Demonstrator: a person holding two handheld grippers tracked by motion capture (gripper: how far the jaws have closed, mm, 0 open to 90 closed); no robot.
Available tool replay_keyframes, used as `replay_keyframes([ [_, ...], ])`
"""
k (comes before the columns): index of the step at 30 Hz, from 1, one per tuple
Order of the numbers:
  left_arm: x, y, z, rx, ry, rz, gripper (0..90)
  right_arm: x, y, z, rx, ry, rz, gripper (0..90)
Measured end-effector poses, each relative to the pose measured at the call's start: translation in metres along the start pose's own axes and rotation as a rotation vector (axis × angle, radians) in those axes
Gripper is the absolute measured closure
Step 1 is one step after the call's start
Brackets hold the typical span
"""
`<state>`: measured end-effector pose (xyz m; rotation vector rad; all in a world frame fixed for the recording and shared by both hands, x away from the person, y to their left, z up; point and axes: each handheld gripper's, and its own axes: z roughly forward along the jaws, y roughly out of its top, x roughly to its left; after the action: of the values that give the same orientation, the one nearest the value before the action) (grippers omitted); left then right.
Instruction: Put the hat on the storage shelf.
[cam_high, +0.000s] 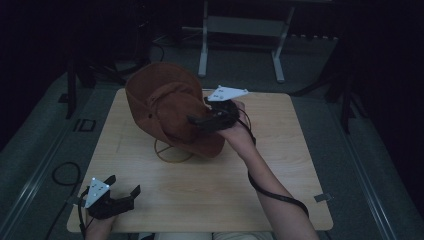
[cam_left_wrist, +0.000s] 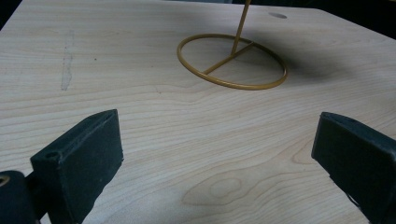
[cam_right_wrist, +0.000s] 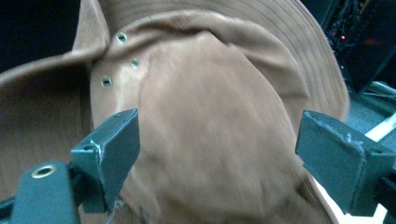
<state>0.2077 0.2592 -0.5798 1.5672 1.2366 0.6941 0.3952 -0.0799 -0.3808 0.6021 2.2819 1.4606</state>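
Crown of the brown suede wide-brimmed hat (cam_right_wrist: 205, 140) lies straight ahead between our right claw's (cam_right_wrist: 217, 154) spread jaws; we keep the left claw (cam_left_wrist: 212, 154) apart, far off.

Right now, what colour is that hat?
Brown hat, with small metal eyelets; clearest in the right gripper view.

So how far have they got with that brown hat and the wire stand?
Done: the hat sits tilted on top of the gold stand. In hand: the right claw is at the hat's crown with jaws open, not gripping. The left claw waits open near the table edge. Left: probably straightening or lifting the hat; which one isn't clear.
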Motion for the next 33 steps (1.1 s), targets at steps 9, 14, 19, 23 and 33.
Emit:
replay_keyframes([
  [9,-0.002,0.0,0.0,0.01,0.044,0.013,2.3,-0.024,-0.053,-0.035,0.03,-0.064,0.045,13.7],
  [14,-0.002,0.0,0.001,0.011,0.048,0.017,2.3,-0.032,-0.081,-0.048,0.059,-0.087,0.065,13.7],
  [19,-0.002,0.0,0.001,0.01,0.048,0.016,2.3,-0.038,-0.107,-0.058,0.073,-0.111,0.102,13.7],
  [23,-0.002,0.0,0.002,0.012,0.047,0.016,2.3,-0.041,-0.128,-0.065,0.078,-0.114,0.134,13.7],
  [33,-0.004,0.0,0.002,0.019,0.037,0.026,2.4,-0.037,-0.177,-0.077,0.104,-0.115,0.155,13.7],
])
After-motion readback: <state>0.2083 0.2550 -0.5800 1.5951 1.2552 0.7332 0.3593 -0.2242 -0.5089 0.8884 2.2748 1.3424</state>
